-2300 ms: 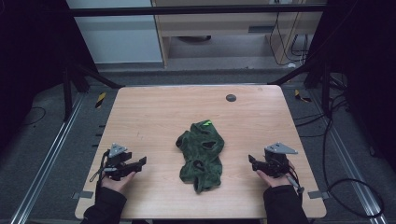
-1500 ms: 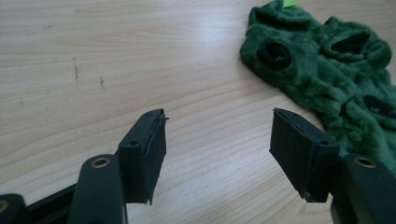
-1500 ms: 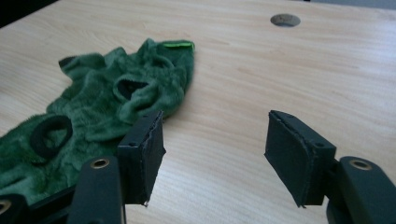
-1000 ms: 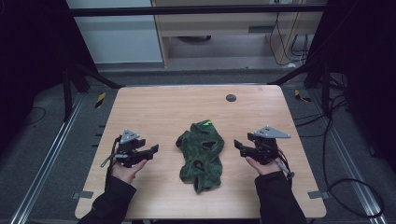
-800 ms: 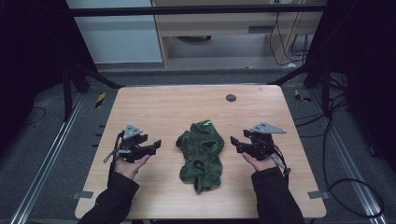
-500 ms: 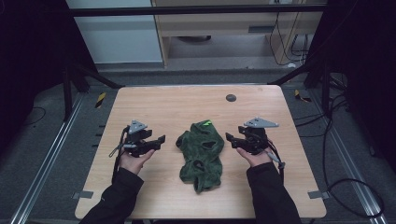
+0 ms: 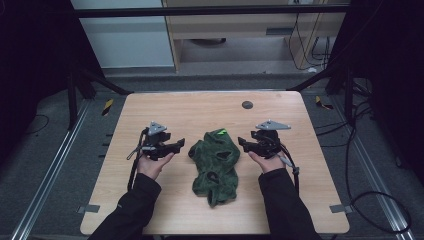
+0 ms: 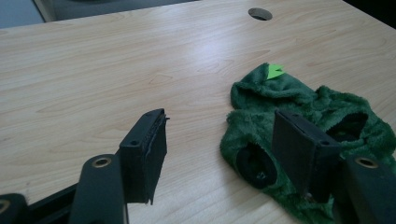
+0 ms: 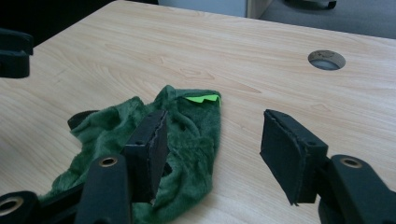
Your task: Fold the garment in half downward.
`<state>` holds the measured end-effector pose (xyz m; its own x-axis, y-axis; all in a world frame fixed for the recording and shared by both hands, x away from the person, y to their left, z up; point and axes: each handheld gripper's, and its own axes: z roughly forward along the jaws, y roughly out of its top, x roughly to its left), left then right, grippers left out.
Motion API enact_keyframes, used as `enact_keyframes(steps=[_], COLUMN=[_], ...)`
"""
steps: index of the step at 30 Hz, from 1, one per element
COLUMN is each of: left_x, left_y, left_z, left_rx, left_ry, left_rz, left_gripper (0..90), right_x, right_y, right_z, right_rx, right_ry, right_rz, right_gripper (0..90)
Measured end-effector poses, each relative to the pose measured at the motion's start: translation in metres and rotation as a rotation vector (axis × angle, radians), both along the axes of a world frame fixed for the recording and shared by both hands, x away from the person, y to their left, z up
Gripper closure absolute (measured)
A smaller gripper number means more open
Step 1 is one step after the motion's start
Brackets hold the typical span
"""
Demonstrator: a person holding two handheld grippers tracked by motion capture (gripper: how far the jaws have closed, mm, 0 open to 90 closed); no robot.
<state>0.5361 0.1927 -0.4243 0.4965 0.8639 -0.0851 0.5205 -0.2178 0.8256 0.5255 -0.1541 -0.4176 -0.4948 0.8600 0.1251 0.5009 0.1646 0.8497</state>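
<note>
High view | garment point(image 7: 216, 162) lay crumpled on desk point(image 7: 150, 107), ungrasped | left claw point(image 7: 179, 144) and right claw point(image 7: 241, 143) flanked it, jaws apart, right just narrowing | all handling remained

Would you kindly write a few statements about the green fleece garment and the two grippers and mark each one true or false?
1. The green fleece garment lies crumpled on the table. True.
2. The left gripper is clamped on the garment. False: its fingers stand apart, gripping nothing.
3. The right gripper is beside the garment, open. True.
4. A bright green tag shows at the garment's far end. True.
5. The garment hangs over the table's edge. False: it lies near the middle.
</note>
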Motion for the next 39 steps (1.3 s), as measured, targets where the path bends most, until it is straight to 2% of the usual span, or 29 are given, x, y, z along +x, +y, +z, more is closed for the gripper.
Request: enact_keyframes(steps=[8,11,18,26,35,39], left_x=[0.011,0.016,0.024,0.033,0.042,0.048], left_y=[-0.013,-0.017,-0.032,-0.04,-0.045,-0.048], left_z=[-0.003,-0.006,-0.011,-0.017,-0.031,-0.04], left_rx=[0.012,-0.006,0.039,0.047,0.068,0.072], left_ry=[0.008,0.014,0.023,0.041,0.073,0.1], left_rz=[-0.019,-0.019,-0.03,-0.036,-0.034,-0.035], left_gripper=[36.0,36.6,38.1,40.6,44.1,45.4], right_x=[0.01,0.013,0.022,0.029,0.039,0.043], right_y=[0.003,0.004,0.006,0.01,0.018,0.021], right_z=[-0.008,-0.012,-0.022,-0.03,-0.041,-0.048], right_rx=[-0.003,-0.003,-0.014,-0.024,-0.052,-0.058], right_ry=[0.019,0.032,0.055,0.075,0.102,0.127], right_rz=[-0.003,-0.009,-0.014,-0.006,0.001,-0.001], right_gripper=[42.4,43.1,44.7,45.4,46.0,46.1])
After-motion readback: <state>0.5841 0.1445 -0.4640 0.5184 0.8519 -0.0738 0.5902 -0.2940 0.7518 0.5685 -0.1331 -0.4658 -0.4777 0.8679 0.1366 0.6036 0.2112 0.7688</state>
